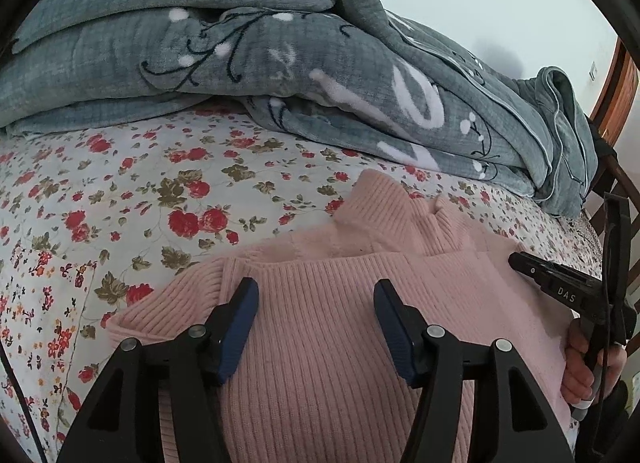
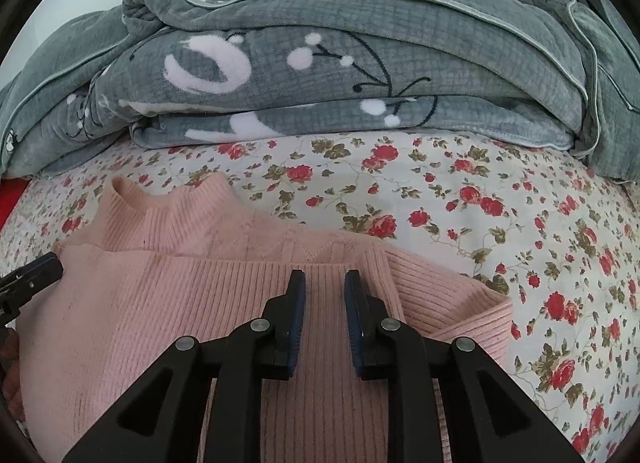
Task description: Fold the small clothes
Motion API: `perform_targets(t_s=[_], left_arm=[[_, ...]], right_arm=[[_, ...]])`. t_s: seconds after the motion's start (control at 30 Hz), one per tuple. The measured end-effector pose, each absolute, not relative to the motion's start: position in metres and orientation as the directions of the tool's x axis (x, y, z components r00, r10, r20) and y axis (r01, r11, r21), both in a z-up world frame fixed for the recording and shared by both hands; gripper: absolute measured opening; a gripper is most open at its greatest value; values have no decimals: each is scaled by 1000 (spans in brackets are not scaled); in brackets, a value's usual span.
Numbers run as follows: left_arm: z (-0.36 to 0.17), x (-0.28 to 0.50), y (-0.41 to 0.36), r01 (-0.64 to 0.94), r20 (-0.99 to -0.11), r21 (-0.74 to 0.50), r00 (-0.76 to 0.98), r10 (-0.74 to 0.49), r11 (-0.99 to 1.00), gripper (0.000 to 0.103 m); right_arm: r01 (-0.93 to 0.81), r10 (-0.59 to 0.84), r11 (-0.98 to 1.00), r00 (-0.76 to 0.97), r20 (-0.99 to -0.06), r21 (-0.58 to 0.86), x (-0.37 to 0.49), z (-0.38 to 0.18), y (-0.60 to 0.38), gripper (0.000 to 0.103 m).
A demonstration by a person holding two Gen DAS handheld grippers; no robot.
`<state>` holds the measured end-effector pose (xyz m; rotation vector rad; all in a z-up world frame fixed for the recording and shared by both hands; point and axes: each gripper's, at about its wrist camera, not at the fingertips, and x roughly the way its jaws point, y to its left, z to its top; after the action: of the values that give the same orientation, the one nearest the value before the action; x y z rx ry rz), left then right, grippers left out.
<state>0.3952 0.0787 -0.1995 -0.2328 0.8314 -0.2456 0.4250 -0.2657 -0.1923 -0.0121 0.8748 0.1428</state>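
Left wrist view first: at the far left the flowered bedsheet point(image 1: 120, 199) runs out under the dark lens rim. The grey blanket point(image 1: 248, 63) is heaped along the back, its right end lost behind a wooden bed frame point(image 1: 616, 99) that only just shows. The pink sweater point(image 1: 320, 343) lies flat on the bed, collar pointing away, and its lower hem is cut off at the bottom edge. The left gripper point(image 1: 316, 295) hovers over it, fingers set moderately wide with only knit showing in the gap; the pads grip nothing. At the far right the right gripper point(image 1: 524, 263) pokes in sideways, with part of a hand point(image 1: 588, 367) behind it, mostly hidden.

Right wrist view: the left gripper's tip point(image 2: 48, 267) peeks in at the left edge, the rest off-frame. The sweater point(image 2: 160, 323) fills the lower left, a sleeve folded across its chest. The right gripper point(image 2: 325, 287) sits above it with a narrow gap, nothing pinched. Whether its fingertips touch the knit is hard to say. The sheet point(image 2: 520, 223) spreads right; the blanket point(image 2: 360, 75) is piled behind.
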Motion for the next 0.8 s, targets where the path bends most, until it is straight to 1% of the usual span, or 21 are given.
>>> perform_targets(t_s=[0.17, 0.23, 0.37, 0.5, 0.63, 0.8], left_arm=[[-200, 396, 78, 126, -699, -291, 649, -301, 948, 58], [-199, 394, 73, 141, -698, -273, 651, -297, 952, 61], [-198, 390, 62, 181, -702, -231, 649, -293, 956, 62], [-199, 391, 64, 177, -702, -247, 645, -302, 953, 62], [-198, 389, 60, 180, -701, -220, 654, -284, 959, 62], [-197, 388, 60, 186, -696, -216, 659, -285, 959, 62]], right_arm=[[-138, 127, 989, 635, -762, 49, 424, -192, -267, 22], [-141, 131, 989, 635, -761, 53, 423, -191, -267, 24], [-142, 134, 988, 638, -758, 56, 423, -190, -267, 24], [-140, 139, 988, 642, -754, 62, 422, -190, -267, 24], [-134, 131, 989, 645, -753, 57, 421, -189, -267, 24], [-98, 103, 994, 660, -744, 51, 419, -187, -271, 24]])
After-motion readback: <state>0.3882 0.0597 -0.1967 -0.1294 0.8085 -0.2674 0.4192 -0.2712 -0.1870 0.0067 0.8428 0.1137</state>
